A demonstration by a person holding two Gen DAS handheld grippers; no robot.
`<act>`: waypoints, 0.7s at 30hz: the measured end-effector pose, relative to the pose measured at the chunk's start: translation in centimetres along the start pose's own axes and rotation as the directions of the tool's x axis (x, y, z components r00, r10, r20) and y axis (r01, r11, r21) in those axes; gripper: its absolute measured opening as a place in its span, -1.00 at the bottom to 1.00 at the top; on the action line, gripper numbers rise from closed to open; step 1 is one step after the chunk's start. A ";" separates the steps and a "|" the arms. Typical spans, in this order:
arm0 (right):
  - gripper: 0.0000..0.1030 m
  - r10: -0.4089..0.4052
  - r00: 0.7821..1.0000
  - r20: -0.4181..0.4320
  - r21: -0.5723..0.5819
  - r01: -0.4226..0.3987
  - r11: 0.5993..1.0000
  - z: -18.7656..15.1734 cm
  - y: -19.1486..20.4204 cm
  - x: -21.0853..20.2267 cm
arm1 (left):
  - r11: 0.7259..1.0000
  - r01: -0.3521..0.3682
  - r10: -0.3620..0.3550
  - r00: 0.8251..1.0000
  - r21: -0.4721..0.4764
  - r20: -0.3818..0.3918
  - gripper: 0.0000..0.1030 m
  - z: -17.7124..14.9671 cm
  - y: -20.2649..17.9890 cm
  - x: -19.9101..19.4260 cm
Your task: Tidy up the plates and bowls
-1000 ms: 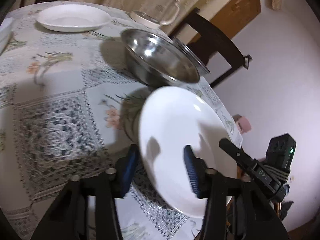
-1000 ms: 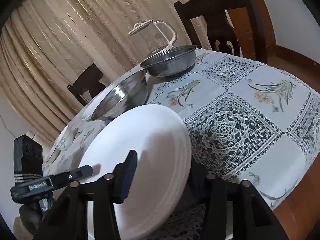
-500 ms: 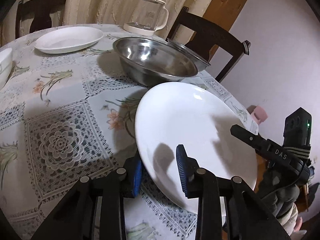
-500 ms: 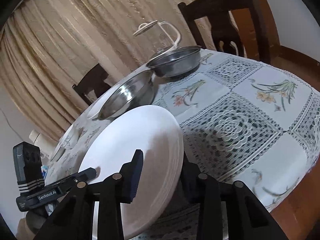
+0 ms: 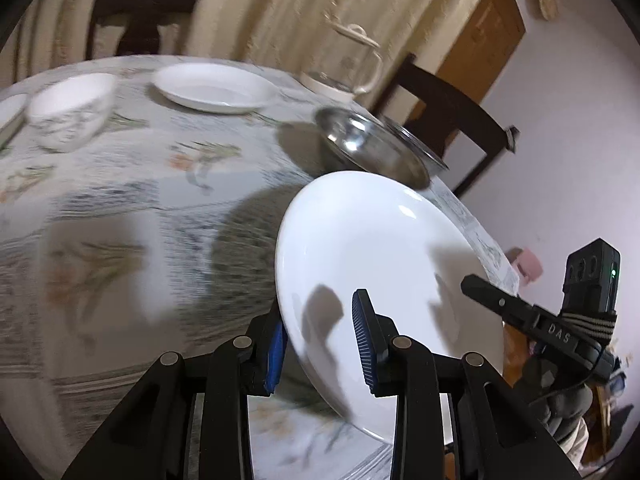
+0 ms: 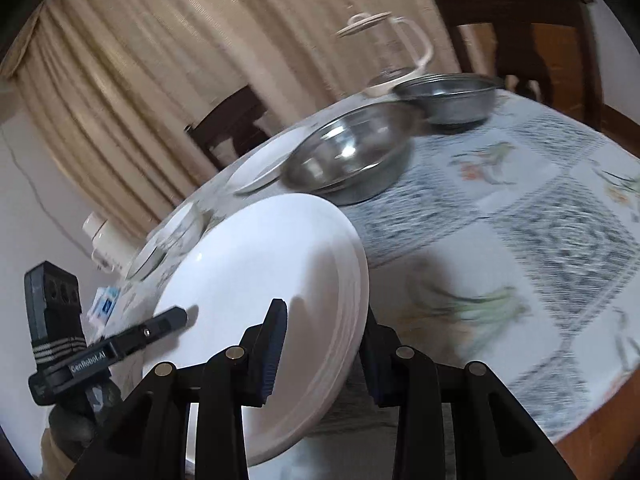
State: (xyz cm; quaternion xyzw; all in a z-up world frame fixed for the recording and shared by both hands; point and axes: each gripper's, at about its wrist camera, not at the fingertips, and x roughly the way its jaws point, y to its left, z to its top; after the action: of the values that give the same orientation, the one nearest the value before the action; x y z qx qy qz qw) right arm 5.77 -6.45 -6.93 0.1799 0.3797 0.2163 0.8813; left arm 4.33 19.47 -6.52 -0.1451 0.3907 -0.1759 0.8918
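Both grippers have swung the plate [image 5: 384, 240] leftward, bringing a bowl [image 5: 72, 108] into view. Left gripper [image 5: 320, 344] and right gripper [image 6: 320, 352] each pinch the plate's rim, tilted above the tabletop [image 5: 120, 200] edge.

your white plate [image 5: 384, 240] covers most of the blue pad on the left gripper [image 5: 320, 344], so you can't see where that pad meets the rim. in the right wrist view the plate hides the far pad of the right gripper [image 6: 322, 350] the same way. the tablecloth [image 5: 120, 208] is smeared by motion blur and its pattern is unreadable. the steel bowl [image 5: 372, 152] is partly behind the plate's top edge.
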 end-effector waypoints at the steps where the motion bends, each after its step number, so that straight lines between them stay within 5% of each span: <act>1: -0.28 0.010 1.000 -0.015 -0.014 -0.010 1.000 0.0 0.9 0.6 | 1.000 -0.011 0.011 1.000 -0.013 0.011 -0.38 0.0 0.7 -0.6; 21: -0.28 0.070 0.969 -0.235 -0.203 -0.120 0.972 -0.2 13.3 11.5 | 0.943 -0.181 0.225 0.965 -0.281 0.134 -0.38 -0.2 15.4 -8.2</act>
State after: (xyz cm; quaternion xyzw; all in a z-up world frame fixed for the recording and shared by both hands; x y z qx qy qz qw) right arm 9.50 10.70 -7.45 0.0755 0.4427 0.3174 0.8352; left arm 2.05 36.78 -7.50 -0.2363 0.3490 -0.0164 0.9067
